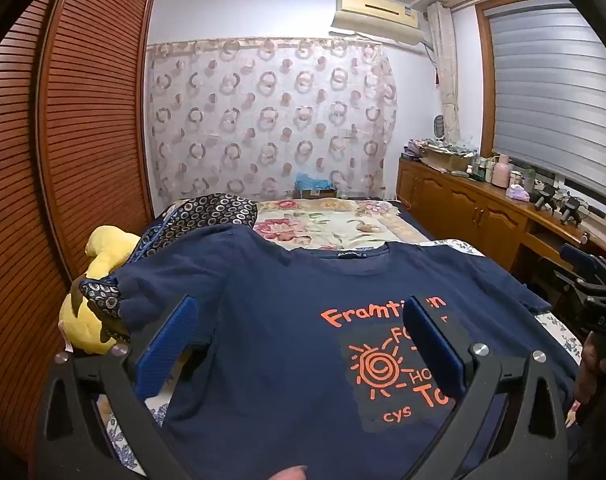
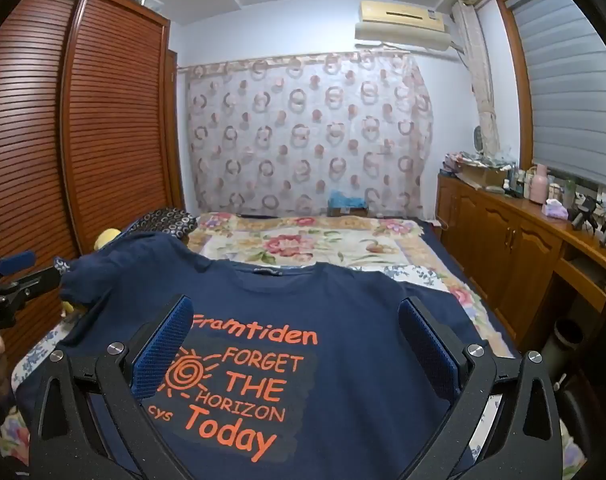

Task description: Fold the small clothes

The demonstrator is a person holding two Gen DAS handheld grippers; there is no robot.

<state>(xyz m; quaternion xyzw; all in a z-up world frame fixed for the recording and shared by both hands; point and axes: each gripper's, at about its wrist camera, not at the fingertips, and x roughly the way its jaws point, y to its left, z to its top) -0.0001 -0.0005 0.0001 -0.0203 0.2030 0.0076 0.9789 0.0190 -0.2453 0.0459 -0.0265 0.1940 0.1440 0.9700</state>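
Item: navy T-shirt (image 2: 343, 360), spread print-up on the floral bedspread (image 2: 323, 240), filling the lower centre of both frames, long axis running from me up-frame to the collar. I hold the left gripper (image 1: 299, 344) and right gripper (image 2: 295, 340) over its chest, both spread wide, gripping nothing; neither is clearly nearer. The hem is cut off below, and the far-left sleeve is rumpled against a yellow plush toy (image 1: 99, 256).

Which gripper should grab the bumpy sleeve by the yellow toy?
Probably the left gripper. The bunched sleeve of the navy T-shirt beside the yellow plush toy lies on its side; the right gripper is farther.
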